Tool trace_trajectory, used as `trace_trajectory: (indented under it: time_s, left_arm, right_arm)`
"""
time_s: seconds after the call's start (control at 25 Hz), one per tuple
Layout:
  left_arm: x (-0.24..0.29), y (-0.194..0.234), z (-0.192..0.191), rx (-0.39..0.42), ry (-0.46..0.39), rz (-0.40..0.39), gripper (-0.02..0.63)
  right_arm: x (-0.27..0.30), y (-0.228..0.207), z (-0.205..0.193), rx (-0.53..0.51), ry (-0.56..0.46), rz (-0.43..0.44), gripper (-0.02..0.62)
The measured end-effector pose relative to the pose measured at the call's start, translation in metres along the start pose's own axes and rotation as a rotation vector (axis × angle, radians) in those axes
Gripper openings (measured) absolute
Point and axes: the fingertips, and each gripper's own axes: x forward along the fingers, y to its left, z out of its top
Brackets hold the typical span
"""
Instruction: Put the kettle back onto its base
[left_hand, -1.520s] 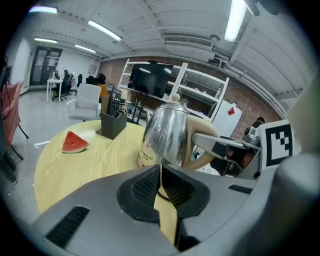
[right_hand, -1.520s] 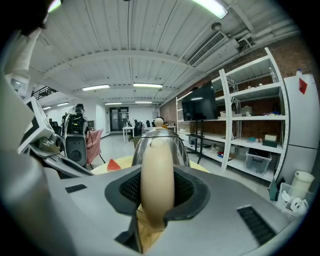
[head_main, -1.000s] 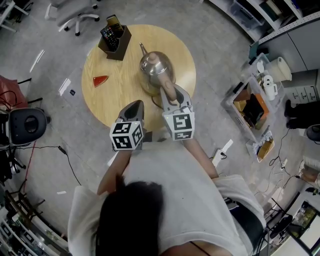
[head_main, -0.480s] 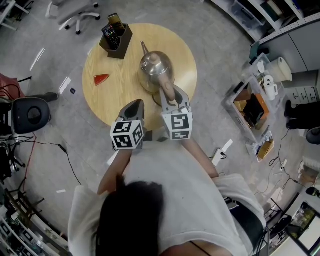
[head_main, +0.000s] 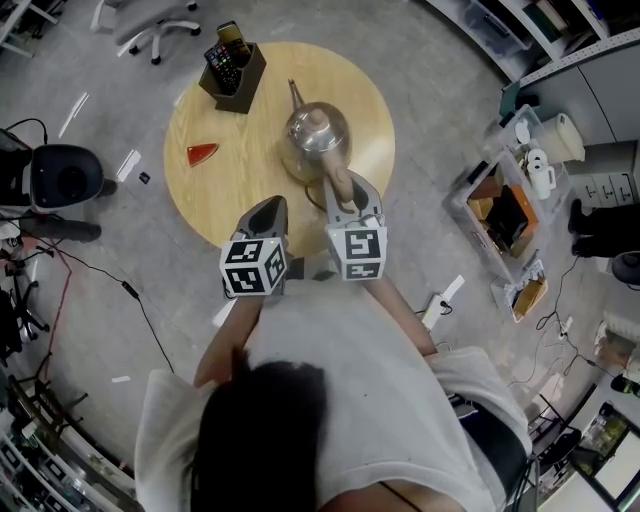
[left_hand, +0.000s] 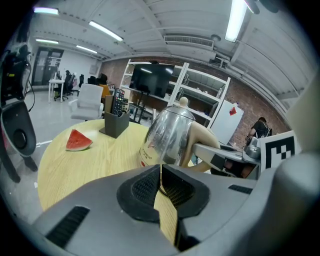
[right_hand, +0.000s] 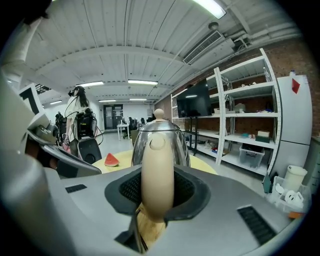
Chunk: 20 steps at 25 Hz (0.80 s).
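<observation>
The steel kettle (head_main: 316, 137) stands upright on the round wooden table (head_main: 225, 195), a little right of the table's middle, with its thin spout pointing away from the person and its beige handle (head_main: 336, 180) pointing back toward them; a pale round edge shows under its near side in the head view, but whether that is the base, and whether the kettle sits fully on it, cannot be told; the right gripper (right_hand: 157, 197) is closed on the handle, its two dark ribbed pads pressing the handle's lower part from either side, with the handle rising upright between them in the right gripper view; the left gripper (left_hand: 161, 187) hovers just beside the right one, over the table's near edge, its pads brought together with only a thin slit between them and nothing held there; it is near the kettle but clear of it; farther out, a red watermelon slice (head_main: 202, 156) lies flat on the table's left part, well apart from the kettle; a dark holder (head_main: 232, 78) with remote controls standing in it sits at the table's far left edge; metal shelving (right_hand: 245, 125) stands on the floor off to the right.
</observation>
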Motion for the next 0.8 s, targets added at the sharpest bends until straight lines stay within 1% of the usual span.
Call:
trace_trajectory:
  time_s: [0.32,0.56,0.8]
  left_arm:
    - [-0.001,0.001,-0.001,-0.003,-0.002,-0.001,0.035]
    - [-0.005,0.003,-0.003,-0.013,-0.011,0.008,0.035]
    - [-0.008,0.005,-0.008,-0.026,-0.011,0.018,0.035]
  right_arm:
    - [0.000,0.001,-0.004,-0.006,0.004,-0.002,0.107]
    - [-0.006,0.002,-0.024,-0.009,0.044,-0.002,0.106]
    - [-0.005,0.002,-0.024,-0.017,0.041,0.005,0.106]
